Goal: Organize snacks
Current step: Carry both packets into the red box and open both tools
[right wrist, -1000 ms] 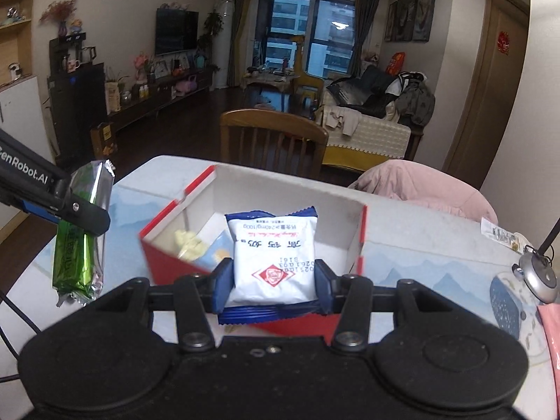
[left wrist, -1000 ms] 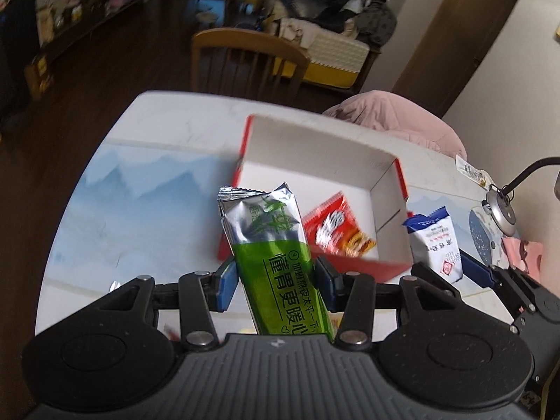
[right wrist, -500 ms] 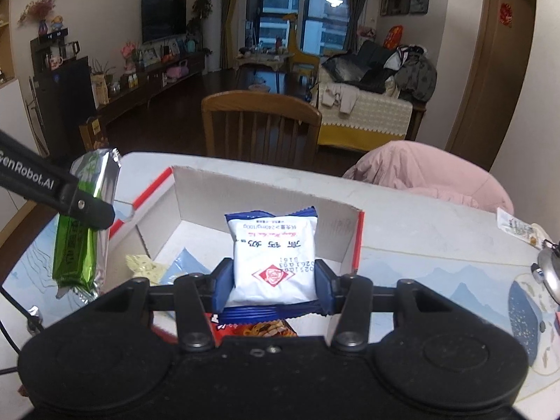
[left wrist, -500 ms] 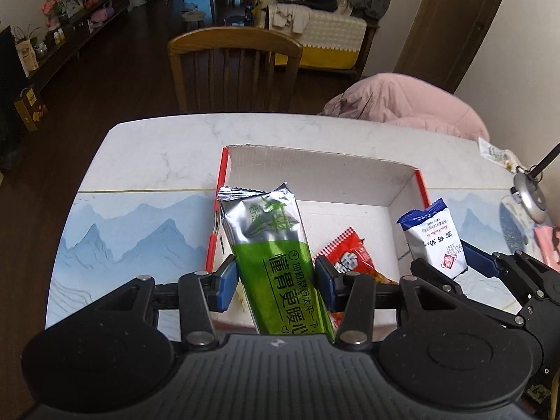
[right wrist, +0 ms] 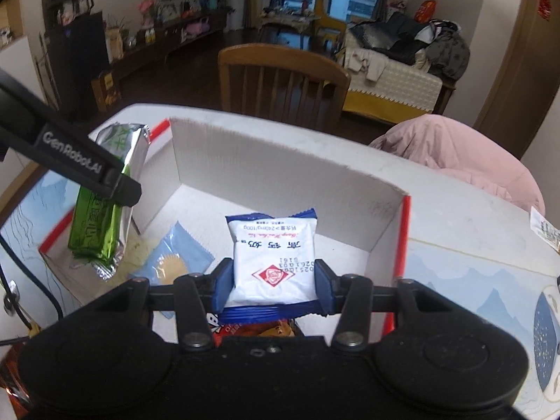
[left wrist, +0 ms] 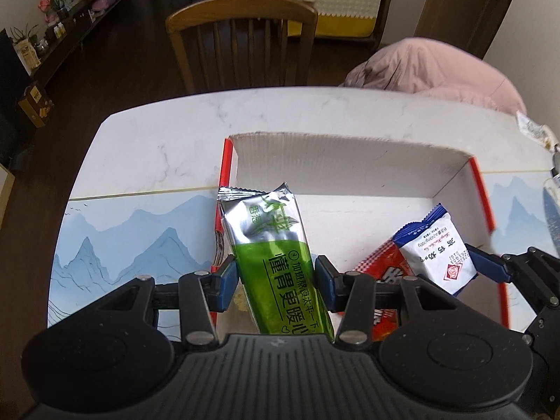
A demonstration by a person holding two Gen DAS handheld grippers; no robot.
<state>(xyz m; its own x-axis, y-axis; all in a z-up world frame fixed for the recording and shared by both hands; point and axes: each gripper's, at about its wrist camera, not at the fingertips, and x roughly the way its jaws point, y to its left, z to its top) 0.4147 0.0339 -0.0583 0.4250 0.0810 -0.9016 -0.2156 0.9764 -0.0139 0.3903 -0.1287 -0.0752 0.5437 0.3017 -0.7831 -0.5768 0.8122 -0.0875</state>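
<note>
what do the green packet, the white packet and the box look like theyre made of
Green packet: metallised foil film, glossy; silver top glints, the end seal is crimped.
White packet: plastic film, probably, with a soft sheen, serrated blue ends and printed text.
Box: corrugated cardboard, matte white inside, red outside; fine fluting ribs show along its walls and cut top edge.
</note>
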